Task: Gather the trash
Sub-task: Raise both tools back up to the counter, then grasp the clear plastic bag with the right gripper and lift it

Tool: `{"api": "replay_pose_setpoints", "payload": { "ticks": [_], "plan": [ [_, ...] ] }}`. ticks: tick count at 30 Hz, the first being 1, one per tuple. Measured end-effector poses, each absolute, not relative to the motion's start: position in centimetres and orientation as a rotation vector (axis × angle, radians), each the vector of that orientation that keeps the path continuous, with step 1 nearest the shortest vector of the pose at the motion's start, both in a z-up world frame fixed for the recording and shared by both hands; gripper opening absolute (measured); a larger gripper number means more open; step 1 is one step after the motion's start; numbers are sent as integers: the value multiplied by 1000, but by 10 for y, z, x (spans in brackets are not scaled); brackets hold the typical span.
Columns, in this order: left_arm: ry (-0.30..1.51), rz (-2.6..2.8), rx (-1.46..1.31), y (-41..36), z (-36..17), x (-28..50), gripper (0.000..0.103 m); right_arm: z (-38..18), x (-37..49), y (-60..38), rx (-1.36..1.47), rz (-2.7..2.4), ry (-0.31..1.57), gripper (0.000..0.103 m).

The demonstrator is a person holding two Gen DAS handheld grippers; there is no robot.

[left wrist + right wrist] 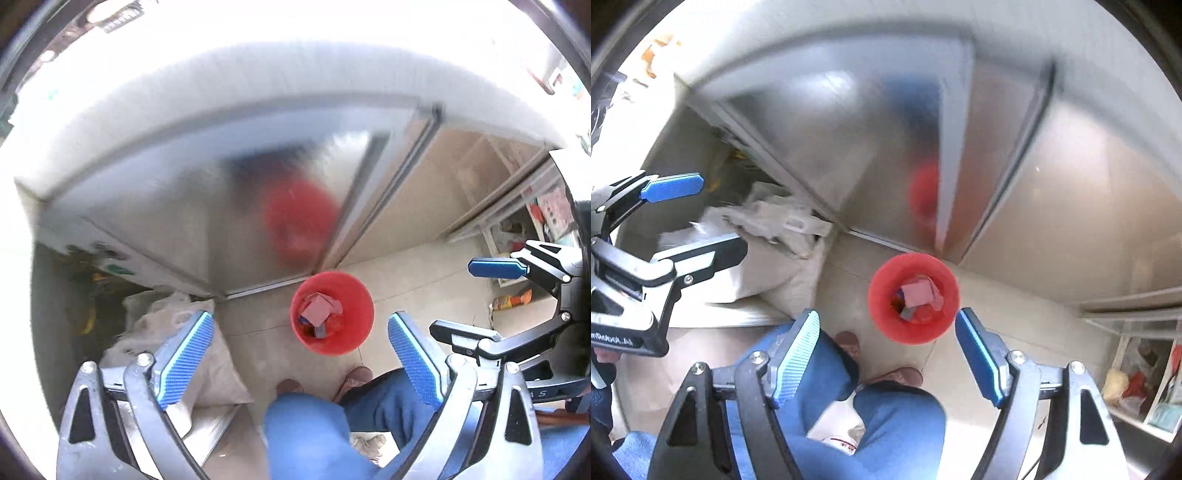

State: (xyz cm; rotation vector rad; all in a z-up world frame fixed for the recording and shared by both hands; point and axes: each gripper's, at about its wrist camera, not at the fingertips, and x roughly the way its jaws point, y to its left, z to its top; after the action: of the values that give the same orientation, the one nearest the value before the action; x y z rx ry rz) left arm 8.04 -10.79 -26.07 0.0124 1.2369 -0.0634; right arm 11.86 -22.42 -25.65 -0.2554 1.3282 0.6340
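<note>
both views look steeply down at the floor. left to right: a crumpled pale plastic sack (173,343) slumped by the steel cabinet, then the round red plastic bin (331,312) standing upright on the pale floor tiles (417,280) with the trash in it, a pinkish paper scrap (316,308) on top. left tongs (300,354) are spread wide with nothing between the pads, right tongs (886,354) spread and empty too.

looks like the drop is done, so i'd keep both tongs spread, lift clear of the rim and not knock the bin over.

left view alone shows an orange packet (511,301) lying on the floor far right, maybe the next pick. right view alone shows a low shelf (1145,402) with packets.
</note>
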Motion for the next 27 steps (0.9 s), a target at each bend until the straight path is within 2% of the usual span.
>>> {"api": "replay_pose_setpoints", "payload": {
  "ticks": [11,19,21,25,27],
  "plan": [
    [1114,85,12,-65,-136,94,95,-149,147,-177,-268,702,1208,74],
    [1039,157,-32,22,-89,149,95,-120,203,-106,-279,746,1113,75],
    [1034,193,-61,55,-75,172,95,-110,220,-88,-267,760,1113,80],
    [1032,222,-88,108,-63,202,103,-96,258,-39,-283,774,1122,82],
    [1039,249,-53,132,-61,218,103,-93,275,-14,-291,774,1130,83]
  ]
}}
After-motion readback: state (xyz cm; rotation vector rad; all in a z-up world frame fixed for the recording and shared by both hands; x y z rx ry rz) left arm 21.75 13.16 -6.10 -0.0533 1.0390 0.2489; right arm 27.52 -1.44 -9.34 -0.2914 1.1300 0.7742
